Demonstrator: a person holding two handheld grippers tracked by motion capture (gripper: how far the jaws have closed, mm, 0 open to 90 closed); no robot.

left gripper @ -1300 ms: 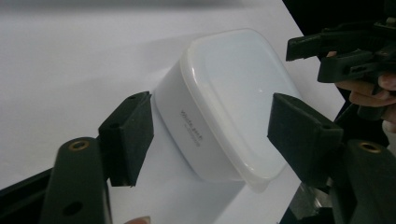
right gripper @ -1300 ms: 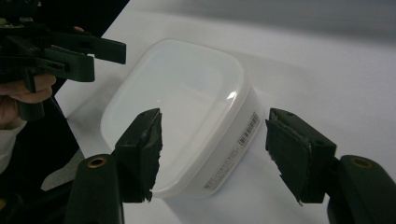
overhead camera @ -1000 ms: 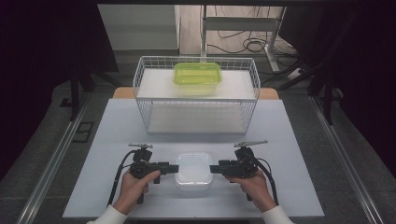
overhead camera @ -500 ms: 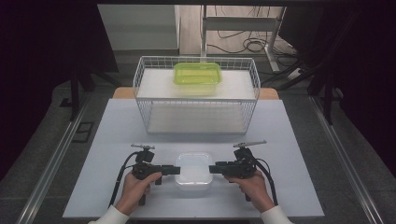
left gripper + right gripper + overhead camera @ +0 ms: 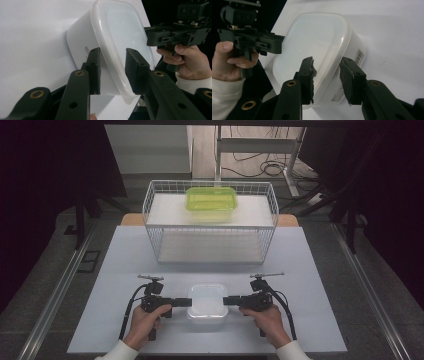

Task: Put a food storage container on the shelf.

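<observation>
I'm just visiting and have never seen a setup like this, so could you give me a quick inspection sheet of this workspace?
Surface: pale flat table top, bare around the work.
Job's things: white lidded plastic food box near the front edge, between both tools.
Clutter: white wire basket at the back, with a green lidded plastic box on its raised shelf.
Grippers: left gripper and right gripper have just been closing; each pair of jaws straddles the box's rim, a gap visible on at least one side.
Cables: black leads trail from both tools; more on the floor behind.
Surroundings: dark, with table legs behind.
</observation>
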